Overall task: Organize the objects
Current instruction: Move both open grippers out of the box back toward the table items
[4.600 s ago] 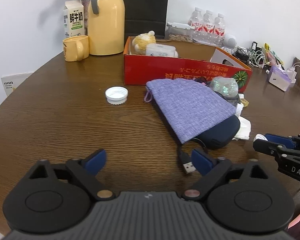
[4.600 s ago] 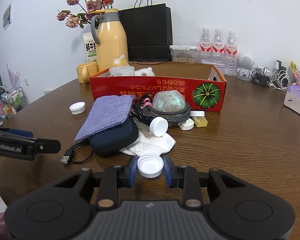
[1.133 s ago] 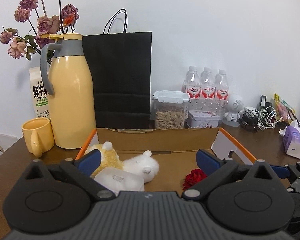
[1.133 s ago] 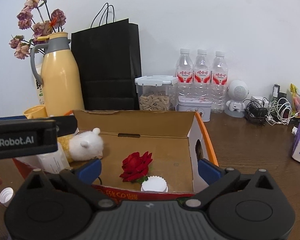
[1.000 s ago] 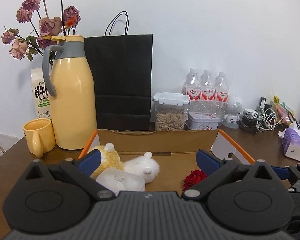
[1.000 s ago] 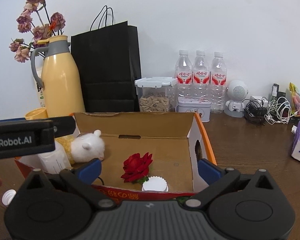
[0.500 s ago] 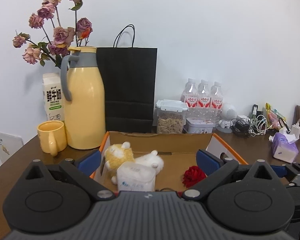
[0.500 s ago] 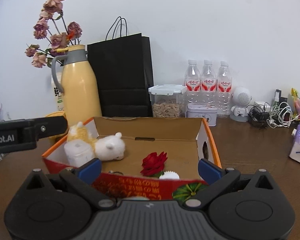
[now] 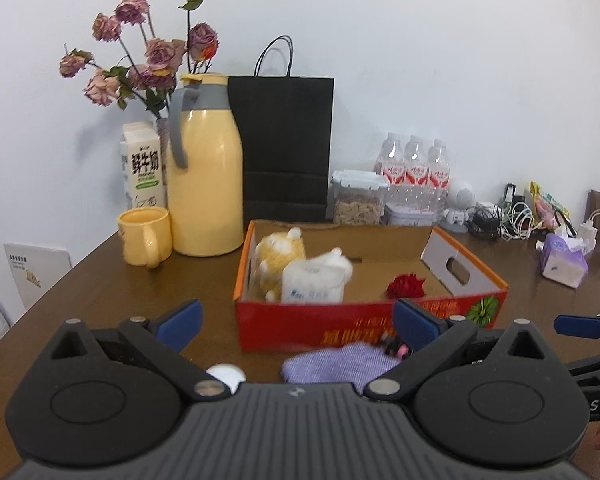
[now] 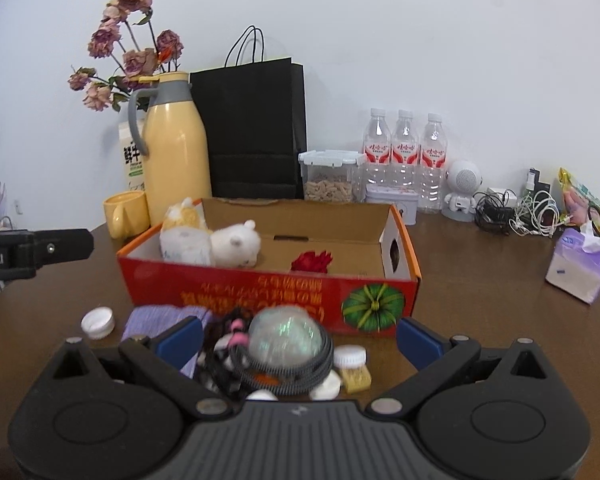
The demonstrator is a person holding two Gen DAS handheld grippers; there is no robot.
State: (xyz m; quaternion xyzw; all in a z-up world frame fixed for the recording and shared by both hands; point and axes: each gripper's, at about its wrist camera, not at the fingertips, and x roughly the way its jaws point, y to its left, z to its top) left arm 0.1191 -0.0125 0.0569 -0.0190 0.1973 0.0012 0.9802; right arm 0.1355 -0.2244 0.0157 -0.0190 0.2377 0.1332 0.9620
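A red cardboard box stands on the brown table. It holds a yellow plush, a white plush, a wipes pack and a red rose. In front of the box lie a purple pouch, a clear dome on coiled cables, a white cap, a small white jar and a yellow block. My left gripper and right gripper are both open and empty, held back in front of the box.
A yellow thermos, yellow mug, milk carton, dried flowers and a black paper bag stand behind the box. Water bottles, a snack container, chargers and a tissue pack are at the right.
The right gripper, earlier shut on a white cap, let it go inside the box. Both grippers have since drawn back from over the box, so the objects in front show again.
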